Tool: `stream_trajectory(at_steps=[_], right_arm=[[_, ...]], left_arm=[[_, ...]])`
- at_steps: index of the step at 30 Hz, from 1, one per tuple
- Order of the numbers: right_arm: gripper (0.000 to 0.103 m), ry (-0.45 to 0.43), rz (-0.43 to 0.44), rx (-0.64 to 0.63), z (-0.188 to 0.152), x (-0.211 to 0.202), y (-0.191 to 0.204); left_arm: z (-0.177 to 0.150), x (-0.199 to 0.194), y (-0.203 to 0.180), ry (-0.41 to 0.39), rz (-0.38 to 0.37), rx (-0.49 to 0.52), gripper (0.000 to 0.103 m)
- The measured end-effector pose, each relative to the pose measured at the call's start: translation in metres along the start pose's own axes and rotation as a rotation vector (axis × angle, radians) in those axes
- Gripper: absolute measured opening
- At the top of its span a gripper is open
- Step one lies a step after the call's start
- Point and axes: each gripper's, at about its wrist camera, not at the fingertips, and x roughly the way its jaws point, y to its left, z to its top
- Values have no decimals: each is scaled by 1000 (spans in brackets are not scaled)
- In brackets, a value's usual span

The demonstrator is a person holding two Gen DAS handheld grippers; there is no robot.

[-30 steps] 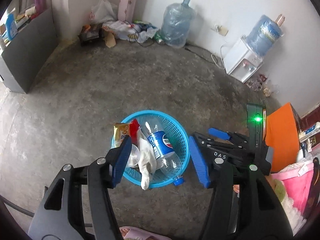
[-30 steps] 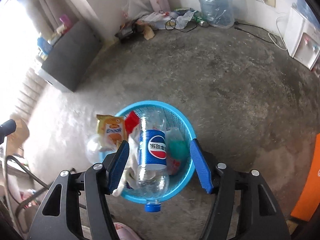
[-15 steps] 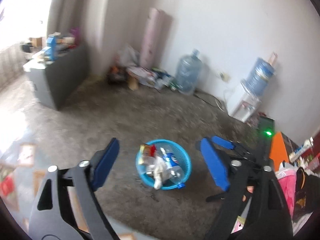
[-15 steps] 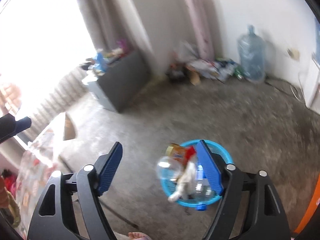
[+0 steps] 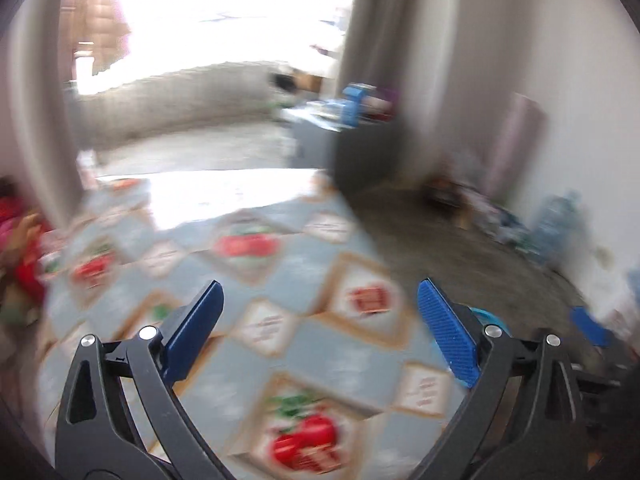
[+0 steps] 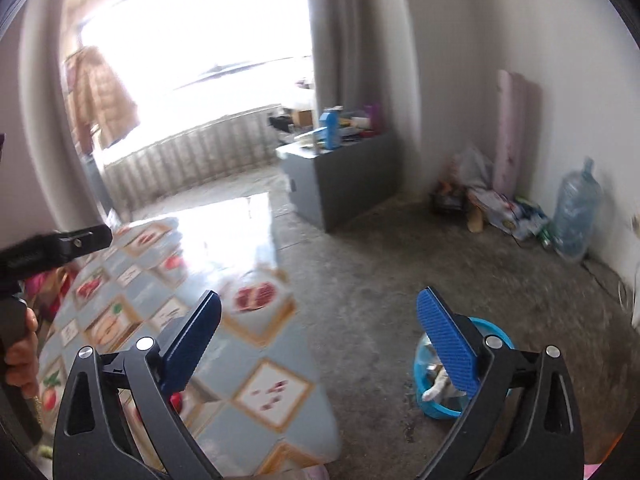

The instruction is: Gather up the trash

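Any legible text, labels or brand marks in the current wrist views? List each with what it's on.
None readable.
Patterned tablecloth: printing in the white squares, too blurred to read.
Blue carton on the grey cabinet: too small.
Packaging in the floor pile by the wall: too small.
Blue basket contents: hidden behind the right gripper.

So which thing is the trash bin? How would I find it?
Start at the table with the fruit-patterned cloth, then look to the bare concrete floor on its right. The blue plastic basket sits there alone, partly behind a finger of the right tool. It is the only round, bright blue thing on the floor, with rubbish inside.
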Motion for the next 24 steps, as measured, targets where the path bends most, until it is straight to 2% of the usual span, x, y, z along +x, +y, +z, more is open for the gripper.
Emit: stream_trajectory(at_steps=[3,6,8,10,13,18,24], right_arm=[[96,15,-8,-62,-8,-9,27],[96,18,20,-87,-24,-17,47],[96,59,35,-88,-37,-13,58],[96,162,15,-109,-52,-1,68],[96,274,-70,-163,-76,9,73],[96,347,-131,-193,-96,10,69],[96,421,-192,-169,-108,12,62]], left_arm=[[-20,-13,29,15,114,-33,93],[-50,-25,50,22,236,-71,93],[-69,-30,63,40,286,-116,93],[-85,-26,75,110,301,-153,93],[-106,-20,85,199,332,-176,93],[-125,-19,78,269,342,-153,93],[-124,-15,70,279,363,-97,93]])
